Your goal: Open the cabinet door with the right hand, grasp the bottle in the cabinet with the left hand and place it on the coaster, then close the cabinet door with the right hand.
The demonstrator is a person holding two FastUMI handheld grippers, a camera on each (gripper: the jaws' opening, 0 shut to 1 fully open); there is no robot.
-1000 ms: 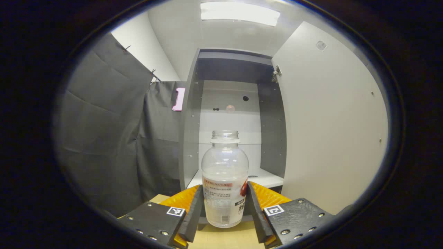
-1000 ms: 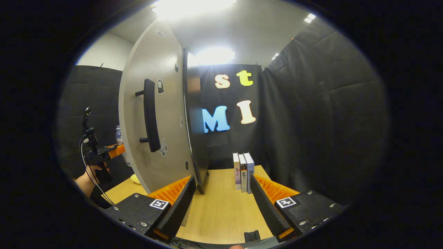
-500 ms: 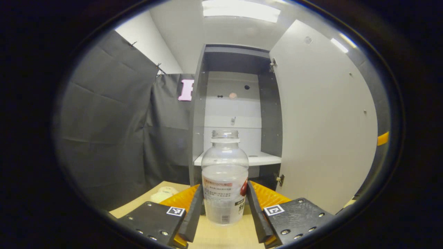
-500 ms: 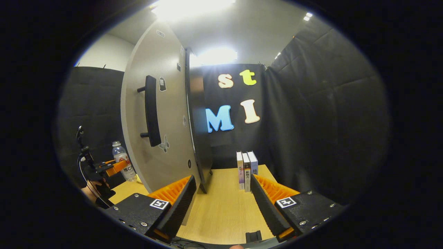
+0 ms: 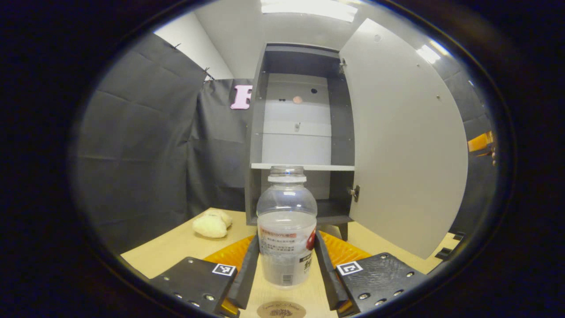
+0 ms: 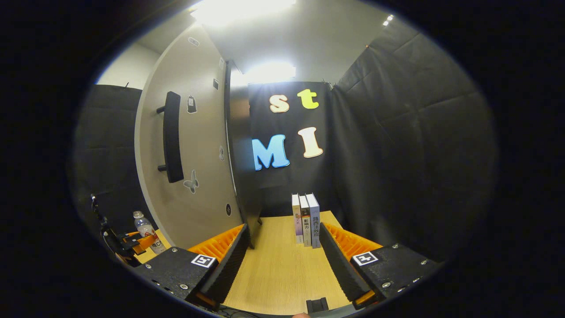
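- While the left tongs (image 5: 286,265) clamp the bottle (image 5: 287,229) on both sides of its labelled lower body, we see the bottle upright, uncapped and clear, raised above the table (image 5: 176,247).
- We note the coaster (image 5: 281,310) at the near edge of the left gripper view, a round brown disc on the table just below the bottle's base.
- We find the cabinet (image 5: 300,132) beyond the bottle, its door (image 5: 406,145) swung wide to the right and its shelf (image 5: 302,167) bare.
- We see a pale lumpy object (image 5: 211,224) on the table, left of the cabinet.
- We record the right tongs (image 6: 280,265) spread wide with nothing between them, over the table.
- We see, in the right gripper view, the door handle (image 6: 171,137) at far left and three upright books (image 6: 305,220) ahead.
- We also see the left tongs there at near left, holding the bottle.
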